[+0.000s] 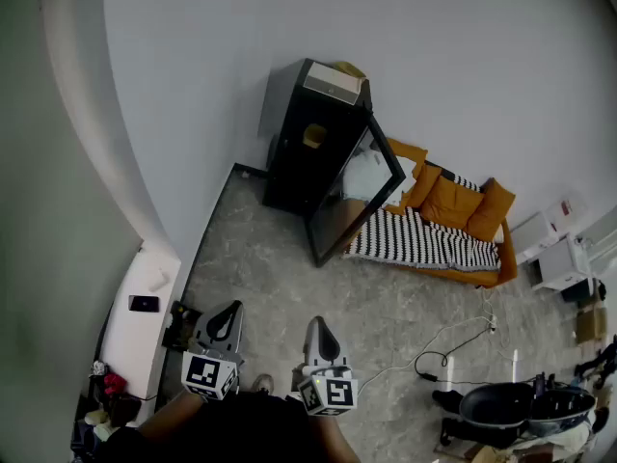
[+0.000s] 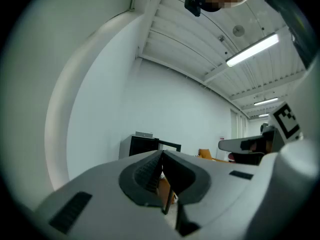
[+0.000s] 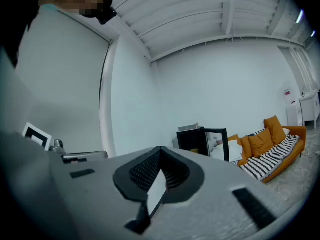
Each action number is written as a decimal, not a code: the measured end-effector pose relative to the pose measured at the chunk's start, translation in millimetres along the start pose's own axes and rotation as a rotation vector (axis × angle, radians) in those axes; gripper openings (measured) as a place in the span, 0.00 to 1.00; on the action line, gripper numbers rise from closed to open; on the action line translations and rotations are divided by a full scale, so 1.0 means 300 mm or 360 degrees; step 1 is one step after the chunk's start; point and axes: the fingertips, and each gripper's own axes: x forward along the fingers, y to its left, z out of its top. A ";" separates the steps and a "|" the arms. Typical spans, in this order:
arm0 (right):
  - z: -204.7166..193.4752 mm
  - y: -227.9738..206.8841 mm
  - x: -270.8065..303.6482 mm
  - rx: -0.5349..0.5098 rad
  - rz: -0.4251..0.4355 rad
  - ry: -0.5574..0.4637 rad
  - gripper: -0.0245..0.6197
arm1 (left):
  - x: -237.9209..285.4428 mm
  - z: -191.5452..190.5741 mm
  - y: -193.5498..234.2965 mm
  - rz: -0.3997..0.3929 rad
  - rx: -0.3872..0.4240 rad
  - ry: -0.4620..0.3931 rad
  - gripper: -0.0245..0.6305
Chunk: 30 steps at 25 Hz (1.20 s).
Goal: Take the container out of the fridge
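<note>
Head view: left gripper (image 1: 230,309) and right gripper (image 1: 319,324) are closed and empty, so walk up square to the small yellow container (image 1: 313,135) in the black open-doored fridge (image 1: 289,152).

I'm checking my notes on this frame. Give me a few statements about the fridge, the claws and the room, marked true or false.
1. The fridge door stands open. True.
2. The right claw holds the container. False: it is shut and empty; the yellow container sits inside the fridge.
3. A box lies on top of the fridge. True.
4. In the head view, the sofa stands left of the fridge. False: it stands to its right.
5. The left claw is shut. True.
</note>
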 end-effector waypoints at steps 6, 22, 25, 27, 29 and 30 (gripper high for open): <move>0.010 0.047 0.025 0.0050 0.0007 -0.0039 0.03 | -0.009 0.009 0.053 0.0002 0.0009 -0.0011 0.04; -0.036 0.182 0.185 -0.0022 -0.0034 -0.0062 0.03 | 0.001 0.049 0.196 -0.0142 -0.0005 -0.0018 0.04; -0.038 0.168 0.236 -0.0014 -0.0049 -0.0059 0.03 | 0.047 0.062 0.213 -0.0159 -0.0023 -0.0023 0.04; -0.043 0.149 0.284 -0.0040 -0.0042 -0.0060 0.03 | 0.093 0.042 0.225 -0.0169 -0.0018 -0.0004 0.04; -0.037 0.120 0.350 -0.0055 -0.0023 -0.0068 0.03 | 0.157 0.031 0.238 -0.0168 -0.0019 0.0012 0.04; -0.037 0.101 0.385 -0.0059 -0.0015 -0.0067 0.03 | 0.193 0.027 0.247 -0.0161 -0.0014 0.0012 0.04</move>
